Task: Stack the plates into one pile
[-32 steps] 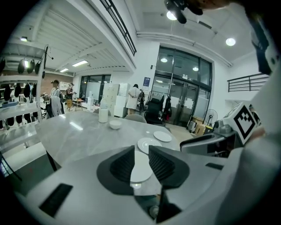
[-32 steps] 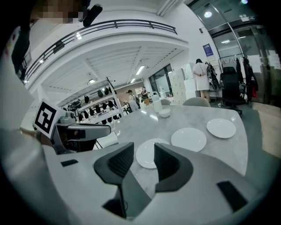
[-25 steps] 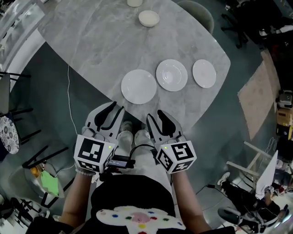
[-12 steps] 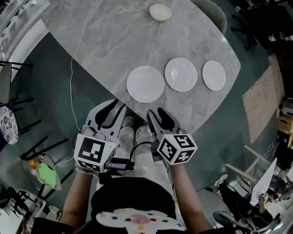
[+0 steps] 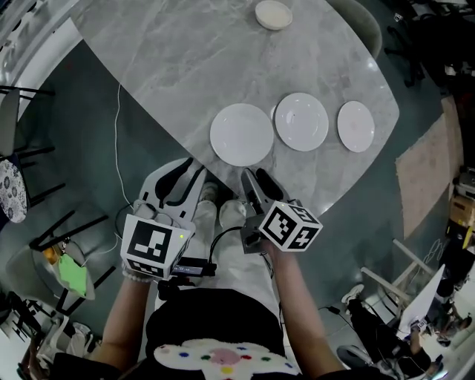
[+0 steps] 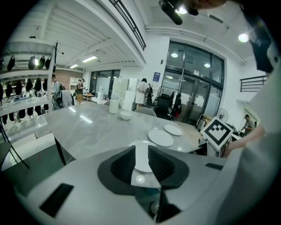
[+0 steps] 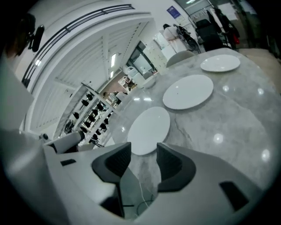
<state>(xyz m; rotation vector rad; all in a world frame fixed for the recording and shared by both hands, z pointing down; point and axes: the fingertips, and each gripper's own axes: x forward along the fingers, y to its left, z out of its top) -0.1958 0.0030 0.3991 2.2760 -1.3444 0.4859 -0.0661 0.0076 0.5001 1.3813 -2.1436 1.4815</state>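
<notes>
Three white plates lie in a row near the grey marble table's [image 5: 171, 59] near edge: a large plate [image 5: 241, 133], a middle plate [image 5: 301, 121] and a small plate [image 5: 355, 126]. Both grippers hang below that edge, in front of the person's legs. My left gripper [image 5: 187, 175] is open with nothing between its pads, and the large plate [image 6: 141, 154] shows through the gap. My right gripper [image 5: 256, 184] is open and rolled to one side. Its jaws have just been opening, with nothing between them. It looks across the large plate [image 7: 148, 129] to the middle plate [image 7: 188, 91] and the small plate [image 7: 220, 63].
A white bowl [image 5: 273, 13] sits far back on the table, with a white cylinder [image 6: 114, 106] beyond it. A thin cable [image 5: 119, 126] runs along the floor at the left. Chairs and clutter [image 5: 445, 245] stand around the table, and people stand far off in the room.
The right gripper has rolled, so its marker cube now sits tilted, and it has sunk a little. The plates have shifted right in the head view. The left gripper has hardly moved.
</notes>
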